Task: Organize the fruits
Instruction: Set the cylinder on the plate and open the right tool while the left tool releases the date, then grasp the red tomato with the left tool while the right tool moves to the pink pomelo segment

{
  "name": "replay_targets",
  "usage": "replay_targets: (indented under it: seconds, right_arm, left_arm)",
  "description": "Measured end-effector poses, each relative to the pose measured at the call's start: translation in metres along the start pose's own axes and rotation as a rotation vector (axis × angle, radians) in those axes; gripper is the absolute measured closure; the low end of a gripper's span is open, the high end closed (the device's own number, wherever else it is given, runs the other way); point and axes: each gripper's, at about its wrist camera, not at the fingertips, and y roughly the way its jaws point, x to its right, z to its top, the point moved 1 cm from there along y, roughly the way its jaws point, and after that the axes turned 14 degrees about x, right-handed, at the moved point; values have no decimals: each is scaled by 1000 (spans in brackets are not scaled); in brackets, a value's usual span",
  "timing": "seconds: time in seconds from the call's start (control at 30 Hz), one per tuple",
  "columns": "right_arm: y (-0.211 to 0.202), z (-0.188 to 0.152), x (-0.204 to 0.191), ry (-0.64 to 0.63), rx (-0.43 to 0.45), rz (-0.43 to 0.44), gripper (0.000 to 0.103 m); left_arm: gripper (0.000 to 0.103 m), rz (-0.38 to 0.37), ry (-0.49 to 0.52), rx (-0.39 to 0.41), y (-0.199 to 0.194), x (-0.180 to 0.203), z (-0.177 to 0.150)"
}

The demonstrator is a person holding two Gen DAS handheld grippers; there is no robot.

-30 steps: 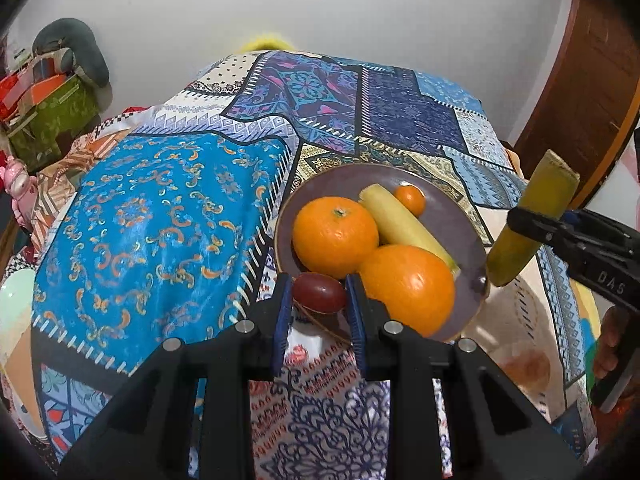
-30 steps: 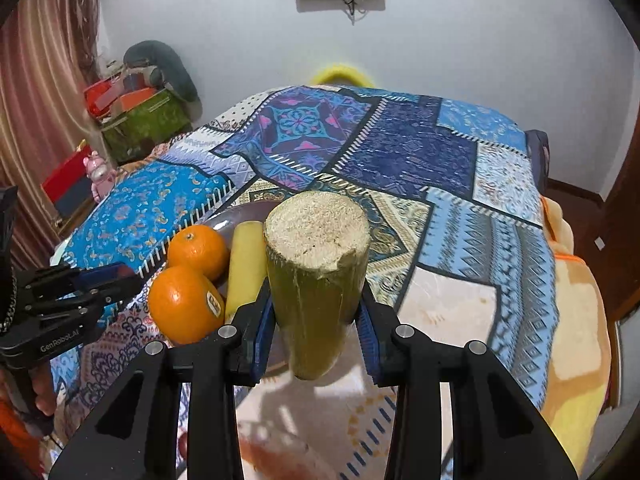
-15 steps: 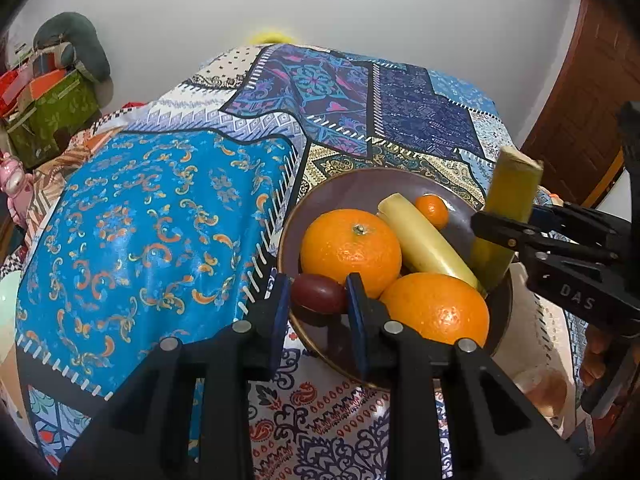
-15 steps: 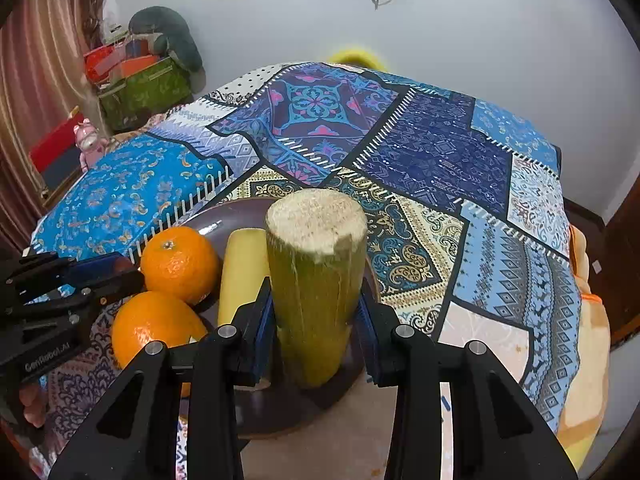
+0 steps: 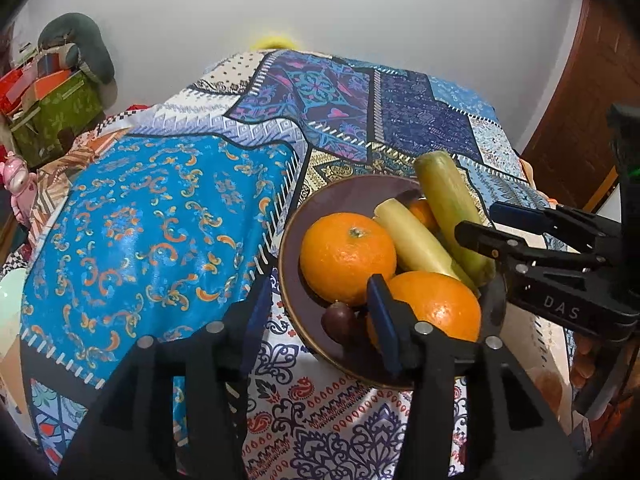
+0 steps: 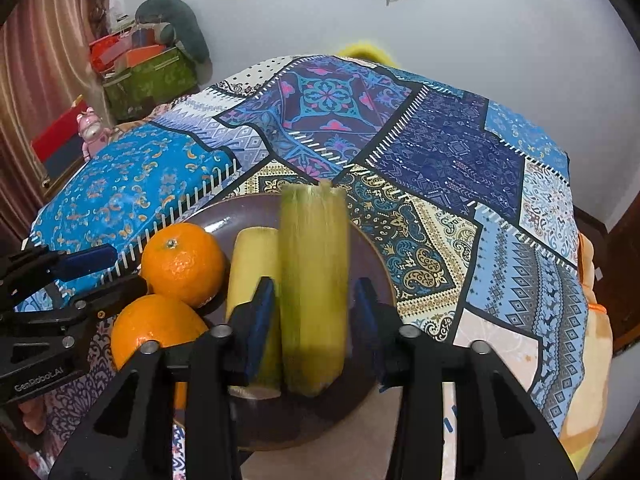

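The brown plate [image 5: 292,236] sits near the front edge of the patchwork-covered bed [image 5: 152,216], with wide open cloth to its left and far side, while both tools crowd its near and right rim. It holds two oranges [image 5: 348,256], a pale yellow stalk [image 5: 416,244], a small dark red fruit [image 5: 338,322] at the near rim and a greenish cut stalk [image 6: 314,280] lying along the right. The left gripper [image 5: 316,320] and the right gripper [image 6: 314,312] have both just been opening: half a second ago the left clamped the red fruit and the right held the green stalk upright, whereas both pieces now rest released on the plate between parted pads.
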Motion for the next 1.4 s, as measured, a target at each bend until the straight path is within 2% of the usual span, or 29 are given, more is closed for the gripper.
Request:
replay_targets:
  seconds: [0.2,0.47,0.77,1.07,1.4]
  right_arm:
    - [-18,-3,2,-1,7,-2,55]
    - [-64,-6,2,6,47,-5,54]
    - [-128,-20,5,35,97,-28,44]
    - [-169,-45,5,54,95,-36,39]
    - [-172,-74,0,44,43,-34,35]
  left_arm:
    - [50,-2,12,21,-24,5,3]
    - [44,-1,23,49,-70,12,3]
    - [41,-11,51,49,-122,31,-15]
    - [38,-24,52,-31,-140,48,-51]
    - [37,-41,67,-135,-131,68,-93]
